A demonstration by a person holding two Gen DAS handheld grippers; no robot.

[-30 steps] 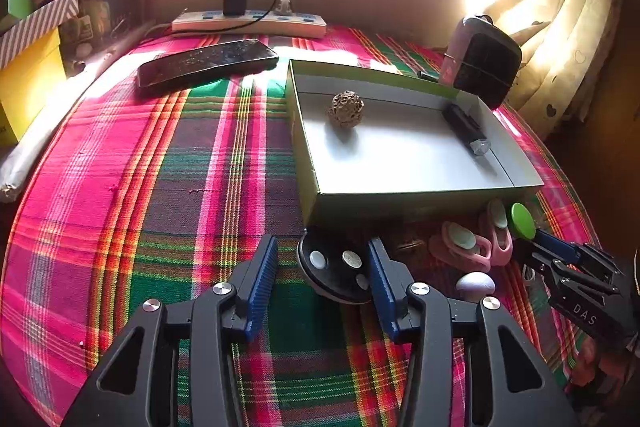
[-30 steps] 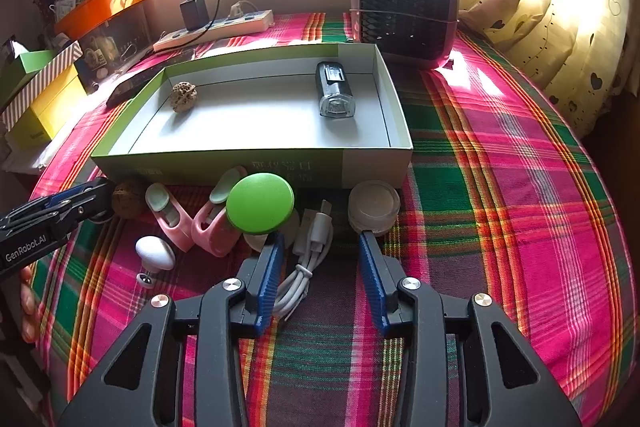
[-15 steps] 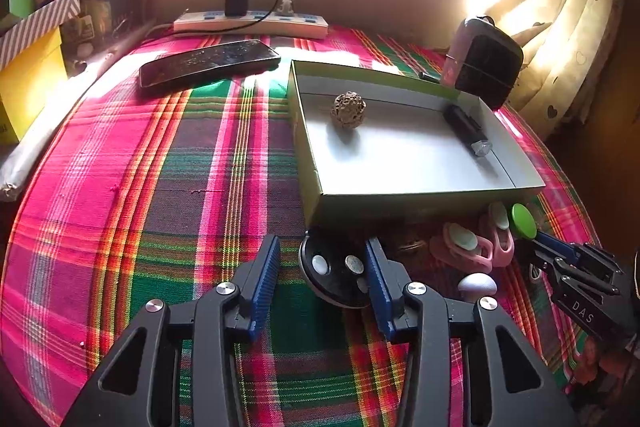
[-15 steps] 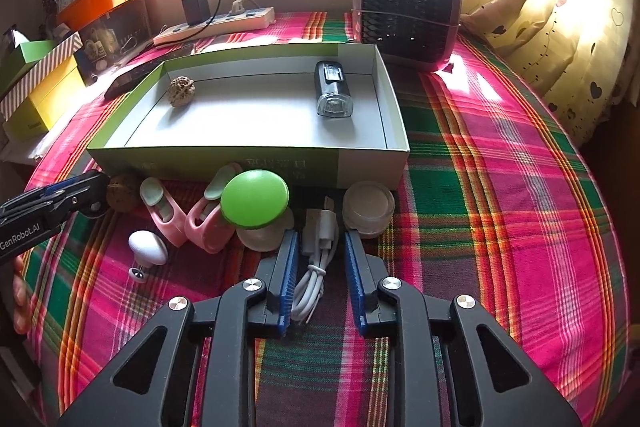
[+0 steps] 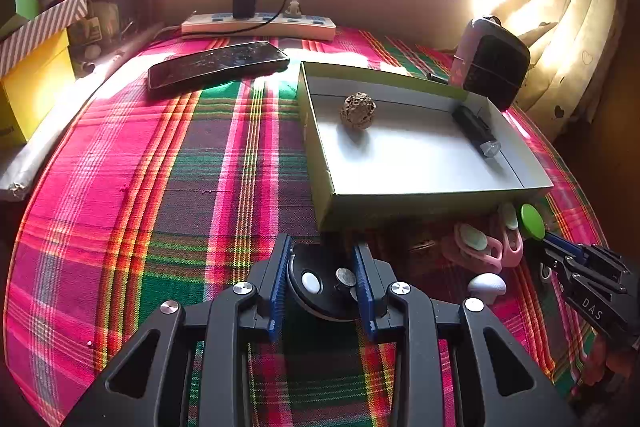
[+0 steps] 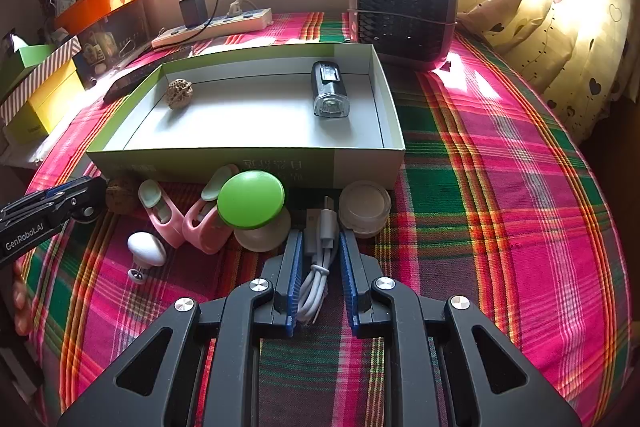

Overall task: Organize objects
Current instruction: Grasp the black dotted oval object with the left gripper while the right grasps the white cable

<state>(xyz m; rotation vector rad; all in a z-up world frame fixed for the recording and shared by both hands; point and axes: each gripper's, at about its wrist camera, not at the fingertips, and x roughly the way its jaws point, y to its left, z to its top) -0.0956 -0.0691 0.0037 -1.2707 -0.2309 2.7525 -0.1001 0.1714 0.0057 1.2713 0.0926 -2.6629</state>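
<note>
My left jaws (image 5: 322, 287) are closing on a black round disc (image 5: 320, 291) on the plaid cloth, both blue pads against its rim, just before the near left corner of the open box (image 5: 400, 201). To the right lie pink clips (image 6: 180, 223) and a green-capped piece (image 6: 251, 199). My right jaws (image 6: 320, 267) are clamped narrow around a coiled white cable (image 6: 318, 259) at the box's near wall.
</note>
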